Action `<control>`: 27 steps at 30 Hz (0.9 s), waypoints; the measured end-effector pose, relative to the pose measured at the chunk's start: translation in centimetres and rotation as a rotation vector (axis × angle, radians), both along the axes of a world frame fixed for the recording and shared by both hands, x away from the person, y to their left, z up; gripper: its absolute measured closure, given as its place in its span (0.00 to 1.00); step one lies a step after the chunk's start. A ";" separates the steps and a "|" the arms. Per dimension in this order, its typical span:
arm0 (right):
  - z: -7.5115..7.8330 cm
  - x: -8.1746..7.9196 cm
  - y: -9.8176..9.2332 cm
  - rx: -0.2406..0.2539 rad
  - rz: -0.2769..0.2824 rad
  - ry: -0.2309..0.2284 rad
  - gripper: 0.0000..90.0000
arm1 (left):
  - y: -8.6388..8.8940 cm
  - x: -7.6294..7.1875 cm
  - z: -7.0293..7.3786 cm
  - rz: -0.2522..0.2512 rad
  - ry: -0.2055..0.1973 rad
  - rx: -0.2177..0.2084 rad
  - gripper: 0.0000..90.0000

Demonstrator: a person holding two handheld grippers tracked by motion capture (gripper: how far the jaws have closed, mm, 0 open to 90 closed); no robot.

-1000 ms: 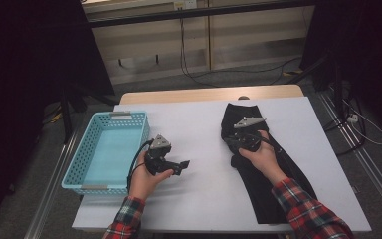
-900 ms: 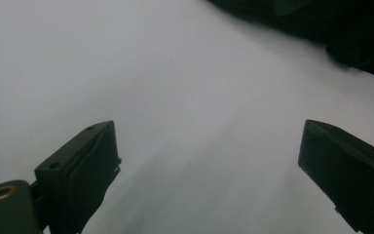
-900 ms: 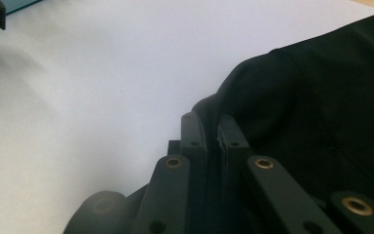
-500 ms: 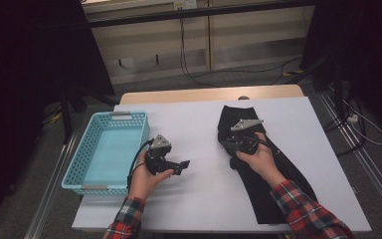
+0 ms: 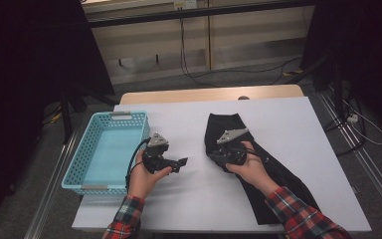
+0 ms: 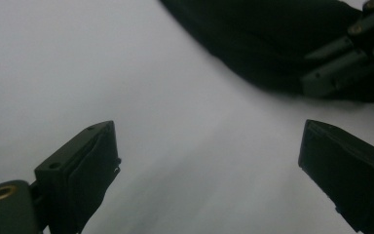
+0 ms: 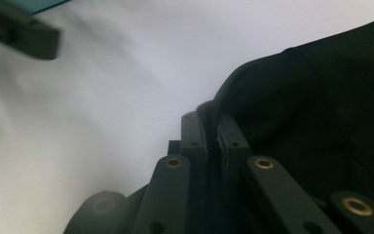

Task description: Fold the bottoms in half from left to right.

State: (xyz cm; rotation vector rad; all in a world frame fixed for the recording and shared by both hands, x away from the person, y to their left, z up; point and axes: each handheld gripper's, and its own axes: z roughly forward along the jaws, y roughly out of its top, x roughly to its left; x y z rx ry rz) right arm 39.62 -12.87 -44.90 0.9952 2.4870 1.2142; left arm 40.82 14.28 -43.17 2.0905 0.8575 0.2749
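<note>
The right gripper [image 7: 209, 127] has its jaws pressed together, pinching the left edge of the black cloth [image 5: 258, 164], which lies on the right side of the white table [image 5: 189, 199]. The left gripper [image 6: 209, 161] is spread wide above bare table, holding nothing. A blue basket [image 5: 79, 172] sits at the left, and the room around is dark.

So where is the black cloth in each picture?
High view: black cloth lies on the table's right half, under the right gripper.
Left gripper view: top right.
Right gripper view: right side, its edge pinched in the jaws.
Shared landmark: the white table.
</note>
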 end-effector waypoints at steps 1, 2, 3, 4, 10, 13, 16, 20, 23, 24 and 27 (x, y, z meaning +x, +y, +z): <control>0.0 0.0 0.0 0.000 0.000 0.000 0.94 | 0.0 0.0 0.1 0.003 -0.003 0.002 0.08; 0.0 -0.6 0.8 -0.004 0.039 -0.002 0.94 | 0.1 0.1 0.1 0.005 -0.002 -0.002 0.08; 0.1 -0.9 1.3 -0.001 0.058 0.003 0.94 | 0.2 0.2 0.3 0.016 -0.009 -0.002 0.08; 0.1 -1.2 1.7 0.006 0.077 0.006 0.94 | 0.2 0.2 0.3 0.016 -0.009 -0.002 0.08; 0.4 -3.1 3.7 0.009 0.167 0.022 0.86 | 0.4 0.6 0.6 0.057 -0.009 -0.025 0.09; 0.5 -3.1 3.6 0.011 0.144 0.022 0.68 | 0.3 0.8 0.5 0.059 -0.011 -0.023 0.09; 1.0 -2.8 2.7 0.009 0.087 0.008 0.55 | 0.0 1.1 0.4 0.059 -0.006 -0.023 0.09; 2.2 -2.5 0.3 0.045 0.006 -0.015 0.45 | -0.6 1.7 0.2 0.058 -0.008 -0.016 0.09; 3.0 -2.3 -2.6 0.044 -0.087 -0.051 0.39 | -1.6 2.5 -0.2 0.048 0.000 -0.008 0.10; 3.0 -2.3 -2.6 0.044 -0.087 -0.051 0.39 | -1.6 2.5 -0.2 0.048 0.000 -0.008 0.10; 3.0 -2.3 -4.5 0.034 -0.151 -0.055 0.34 | -2.4 3.1 -0.5 0.043 0.017 -0.018 0.12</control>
